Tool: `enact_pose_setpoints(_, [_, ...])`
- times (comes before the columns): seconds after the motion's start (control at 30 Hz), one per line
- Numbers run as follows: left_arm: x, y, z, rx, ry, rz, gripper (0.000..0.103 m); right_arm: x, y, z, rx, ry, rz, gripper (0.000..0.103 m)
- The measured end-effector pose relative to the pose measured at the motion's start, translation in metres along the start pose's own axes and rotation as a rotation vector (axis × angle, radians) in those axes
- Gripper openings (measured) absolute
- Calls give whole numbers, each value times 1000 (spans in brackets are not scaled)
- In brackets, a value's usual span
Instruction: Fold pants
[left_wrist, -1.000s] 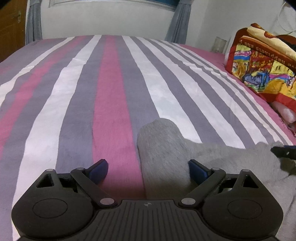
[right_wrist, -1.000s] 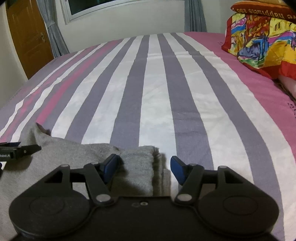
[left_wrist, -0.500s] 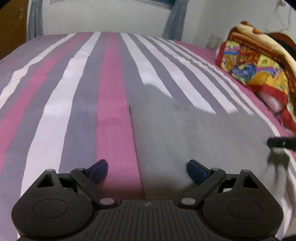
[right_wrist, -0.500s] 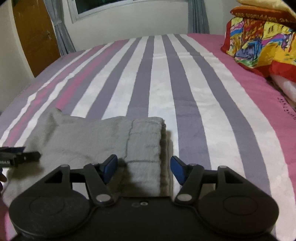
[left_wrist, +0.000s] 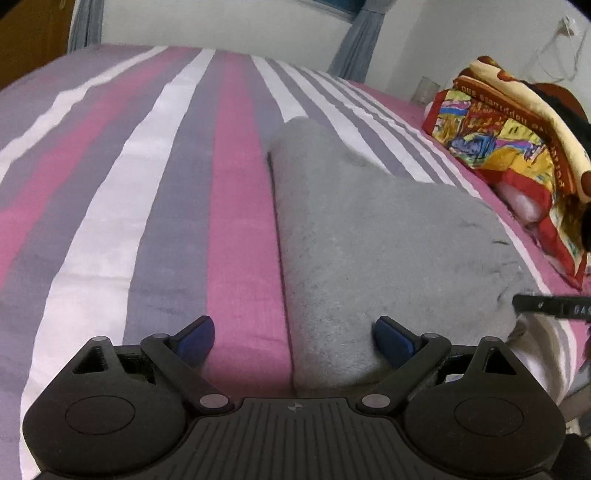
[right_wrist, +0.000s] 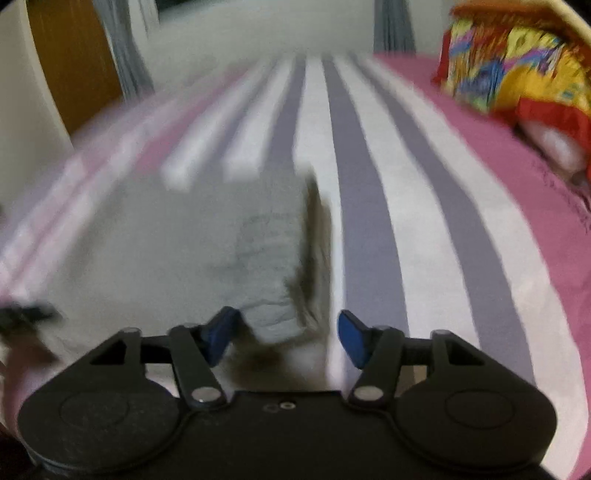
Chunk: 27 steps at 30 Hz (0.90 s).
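Your grey pants (left_wrist: 369, 229) lie folded on the striped bedsheet (left_wrist: 155, 192), a long soft bundle running away from you. In the left wrist view their left edge passes between the fingers of your left gripper (left_wrist: 293, 338); the right blue pad sits at or over the cloth, the left pad over bare pink stripe. Those jaws stand wide, gripping nothing. In the blurred right wrist view the pants (right_wrist: 221, 236) end just ahead of your right gripper (right_wrist: 288, 338), their right corner in the gap between its pads. Its jaws are opening and neither pad presses on the fabric. Beyond the right jaw of each gripper, a bright patterned blanket (left_wrist: 517, 147) is heaped at the bed's edge
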<state>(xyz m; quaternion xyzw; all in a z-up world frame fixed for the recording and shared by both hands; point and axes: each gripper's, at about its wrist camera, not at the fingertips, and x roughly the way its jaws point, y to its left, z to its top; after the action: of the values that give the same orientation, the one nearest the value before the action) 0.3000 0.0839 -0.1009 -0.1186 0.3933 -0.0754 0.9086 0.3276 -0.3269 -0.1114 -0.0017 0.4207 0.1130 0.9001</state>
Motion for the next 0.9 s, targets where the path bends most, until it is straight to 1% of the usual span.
enact_pose_setpoints(0.07, [-10, -2, 2, -2, -22, -9, 93, -11, -1, 2, 38, -20, 8, 67])
enact_pose_setpoints(0.1, [-15, -3, 0, 8, -39, -21, 93, -19, 0, 2, 34, -44, 15, 60])
enact_pose_setpoints(0.13, [-18, -3, -2, 21, -42, -29, 93, -26, 2, 1, 22, -68, 22, 58])
enact_pose_setpoints(0.2, [-11, -2, -7, 41, -1, 2, 93, -31, 2, -3, 20, -102, 46, 59])
enact_pose_setpoints(0.23, [-8, -1, -9, 33, 12, 3, 93, -22, 0, -6, 20, -73, 31, 59])
enact_pose_setpoints(0.3, [-4, -2, -10, 45, 23, 16, 97, 7, 3, -15, -30, 62, -48, 59])
enact_pose_setpoints(0.33, [-3, -4, -10, 55, 24, 28, 99, 10, 5, -22, -53, 30, -53, 61])
enact_pose_setpoints(0.37, [-3, -4, -10, 48, 23, 34, 99, 8, 5, -24, -34, 9, -59, 61])
enact_pose_setpoints(0.4, [-5, -4, -10, 45, 21, 34, 99, 3, 5, -24, -2, -12, -53, 58])
enact_pose_setpoints(0.43, [-6, -3, -10, 46, 17, 32, 99, -5, 6, -24, 20, -48, -33, 49])
enact_pose_setpoints(0.5, [-10, 0, -12, 40, 8, 23, 99, -22, 8, -23, 21, -123, -30, 51])
enact_pose_setpoints(0.57, [-11, 3, -12, 29, 7, 21, 99, -38, 10, -19, 30, -206, 4, 53])
enact_pose_setpoints(0.6, [-10, 3, -12, 28, 9, 25, 99, -42, 8, -16, 32, -223, 10, 54])
enact_pose_setpoints(0.67, [-9, -1, -12, 34, 11, 41, 99, -42, 12, -9, 17, -241, 14, 54])
enact_pose_setpoints(0.73, [-9, -2, -12, 35, 14, 47, 99, -35, 13, -4, 22, -238, 28, 53])
enact_pose_setpoints(0.8, [-10, 0, -10, 23, 16, 40, 99, -29, 6, -4, 60, -230, 50, 52])
enact_pose_setpoints(0.9, [-17, 4, -10, 15, -13, 27, 99, -25, -9, -10, 147, -230, 89, 51])
